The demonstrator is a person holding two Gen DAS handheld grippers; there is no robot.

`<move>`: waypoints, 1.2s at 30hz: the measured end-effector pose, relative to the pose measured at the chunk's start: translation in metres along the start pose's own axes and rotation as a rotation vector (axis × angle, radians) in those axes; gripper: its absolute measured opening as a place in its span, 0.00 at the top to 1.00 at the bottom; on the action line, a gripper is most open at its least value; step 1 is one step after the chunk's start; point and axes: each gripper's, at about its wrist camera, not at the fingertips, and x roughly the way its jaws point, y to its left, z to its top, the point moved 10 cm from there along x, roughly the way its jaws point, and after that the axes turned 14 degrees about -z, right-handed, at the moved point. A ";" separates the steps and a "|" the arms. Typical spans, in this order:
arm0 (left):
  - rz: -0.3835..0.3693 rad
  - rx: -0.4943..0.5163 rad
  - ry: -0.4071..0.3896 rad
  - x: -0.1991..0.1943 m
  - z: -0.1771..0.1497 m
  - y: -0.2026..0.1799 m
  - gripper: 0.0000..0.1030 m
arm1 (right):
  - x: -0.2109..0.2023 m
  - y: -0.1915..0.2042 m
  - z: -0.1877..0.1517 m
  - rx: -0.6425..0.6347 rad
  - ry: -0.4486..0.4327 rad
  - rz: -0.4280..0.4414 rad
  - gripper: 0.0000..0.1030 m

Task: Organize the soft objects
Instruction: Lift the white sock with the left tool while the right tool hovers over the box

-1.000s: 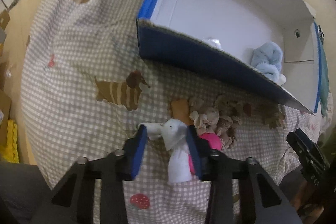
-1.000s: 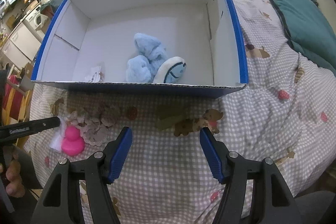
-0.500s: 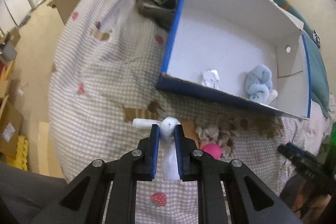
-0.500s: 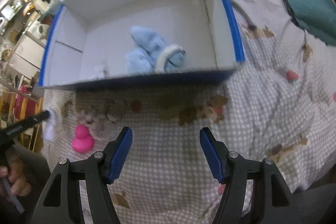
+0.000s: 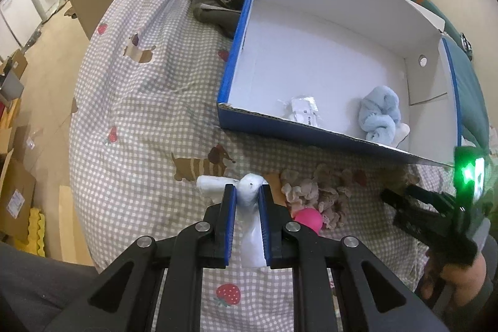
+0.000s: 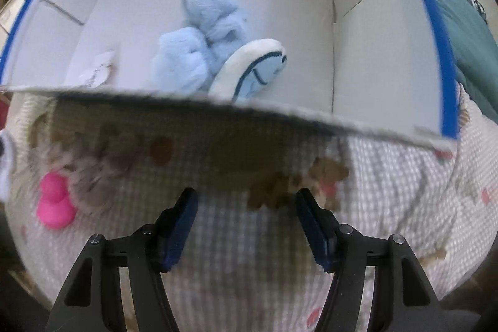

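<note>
White plush toy (image 5: 249,198), soft and rounded with a tiny dark eye dot on its head, sits squeezed between the blue-padded fingers of the left gripper (image 5: 247,201); one stubby limb sticks out to the left past the finger and its body hangs down between the pads. It is held above the grey-and-white checked bedspread (image 5: 140,114) printed with dachshunds and strawberries, short of the blue-edged white cardboard box (image 5: 311,133). Just right of the clamped toy lie a beige frilly fabric bundle (image 5: 314,195) and, touching it, a bright pink rubber duck (image 5: 308,220). Inside the box rest a fluffy light-blue plush (image 6: 199,42), a white-and-blue smiling cushion-like toy (image 6: 252,67) leaning against it, and a small white paper tag (image 5: 303,108). The right gripper (image 6: 246,226) has its jaws spread wide with nothing between them, over the bedspread before the box's near wall.
</note>
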 end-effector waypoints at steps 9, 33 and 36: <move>0.009 0.011 0.019 0.010 0.000 -0.004 0.87 | 0.010 0.012 0.019 -0.028 -0.021 0.003 0.68; 0.030 0.021 0.031 0.019 0.001 -0.005 0.87 | -0.040 0.041 0.007 -0.081 -0.122 0.029 0.97; 0.038 0.020 0.026 0.018 0.001 -0.003 0.87 | -0.053 0.045 0.001 -0.093 -0.146 0.036 0.97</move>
